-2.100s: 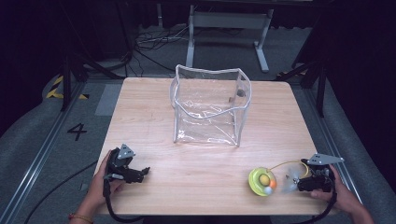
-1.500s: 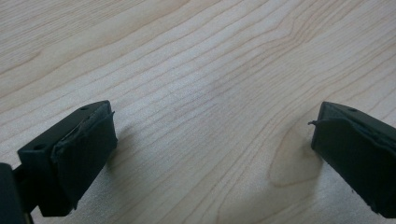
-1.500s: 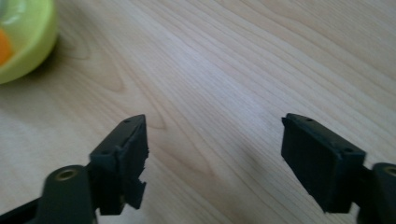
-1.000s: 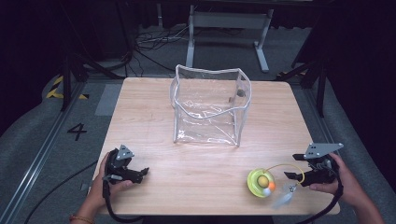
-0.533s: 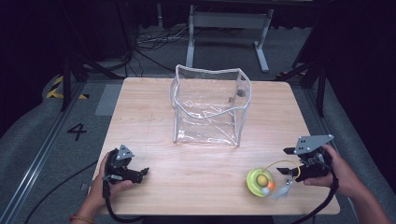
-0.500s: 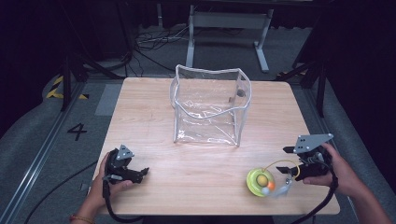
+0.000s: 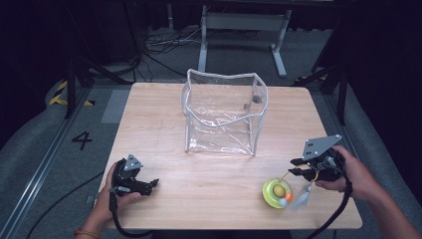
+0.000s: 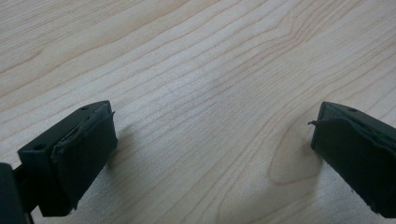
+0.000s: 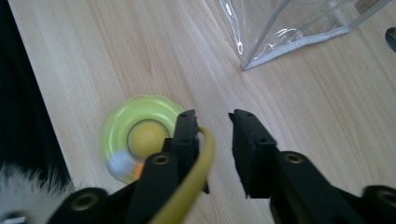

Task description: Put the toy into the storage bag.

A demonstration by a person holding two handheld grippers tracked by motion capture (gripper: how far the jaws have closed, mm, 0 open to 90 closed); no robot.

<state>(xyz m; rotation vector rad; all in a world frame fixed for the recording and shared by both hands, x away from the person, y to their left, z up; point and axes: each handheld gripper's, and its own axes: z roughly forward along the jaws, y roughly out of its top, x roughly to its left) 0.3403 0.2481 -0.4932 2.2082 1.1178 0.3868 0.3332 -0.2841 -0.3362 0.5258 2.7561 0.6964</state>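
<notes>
At the left, the left tool is resting low on the tabletop in the person's left hand, its jaws spread wide with bare wood grain between them in the left gripper view, so it is taking no part in the work yet. Ahead of both tools, and well apart from each, the clear plastic bag is standing upright and open at the top near the middle of the tabletop; as far as its transparent walls show, nothing is lying inside it. Farther right, the yellow-green toy is sitting on the tabletop just beside and in front of the right tool; it is a round disc with a yellow ball at its centre, and a pale feathery tuft is lying close by it. In the right gripper view the right tool's jaws are standing a little apart, and a yellow cord is running along the outer side of one jaw rather than through the gap, so I cannot tell whether anything is truly pinched. Judging by this, the toy is being picked up by its cord and the carry to the bag, then the drop inside, are all still left.
</notes>
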